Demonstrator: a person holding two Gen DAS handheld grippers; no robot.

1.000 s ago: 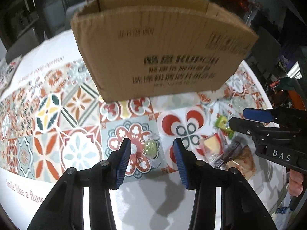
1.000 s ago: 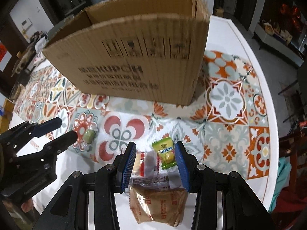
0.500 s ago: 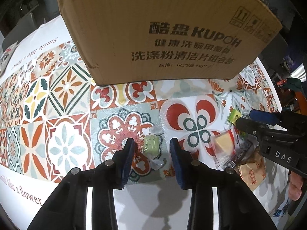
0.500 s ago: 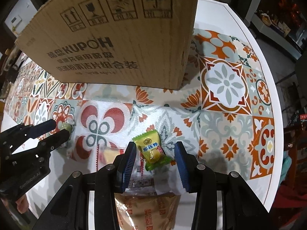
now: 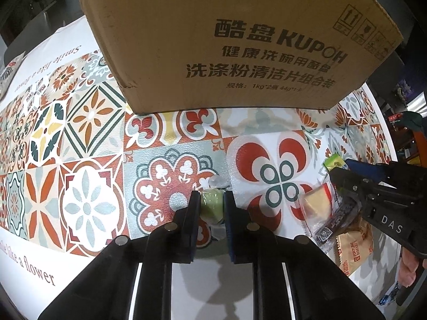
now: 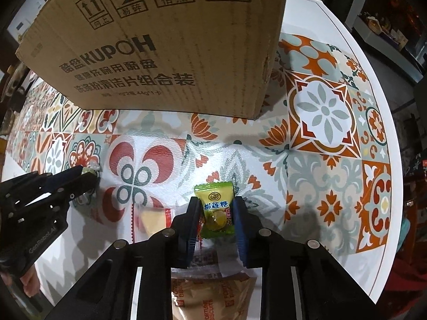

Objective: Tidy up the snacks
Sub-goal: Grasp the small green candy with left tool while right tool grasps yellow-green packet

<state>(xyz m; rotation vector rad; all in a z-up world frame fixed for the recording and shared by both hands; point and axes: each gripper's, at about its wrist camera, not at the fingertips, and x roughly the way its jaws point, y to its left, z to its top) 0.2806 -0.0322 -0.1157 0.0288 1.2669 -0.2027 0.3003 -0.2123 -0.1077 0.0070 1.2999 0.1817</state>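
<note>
Pale green wrapped candy (image 5: 211, 204) sits on the patterned tablecloth (image 5: 88, 160) near the table's front edge, pinched between the fingers of the left gripper (image 5: 211, 210); jaws closed down to the candy's width, both pads touching its sides. Clear twisted wrapper ends stick out in front and behind. It still seems to rest on the cloth.

Green-yellow packet candy (image 6: 216, 212) lies further toward the table's right side, also near the front edge. Right gripper (image 6: 216, 213) brackets it, jaws narrowed so the pads sit at the packet's side edges; firm squeeze or just touching, cannot tell.

Between the two candies lies a clear packet with a yellow wedge snack (image 5: 316, 205). Just behind the right gripper, closer to the front edge, a dark-label packet (image 5: 335, 222) and a tan biscuit packet (image 6: 213, 304), overlapping.

Big cardboard box (image 5: 240, 40) stands further back, past both candies, printed side facing the cameras, well apart from the snacks.
</note>
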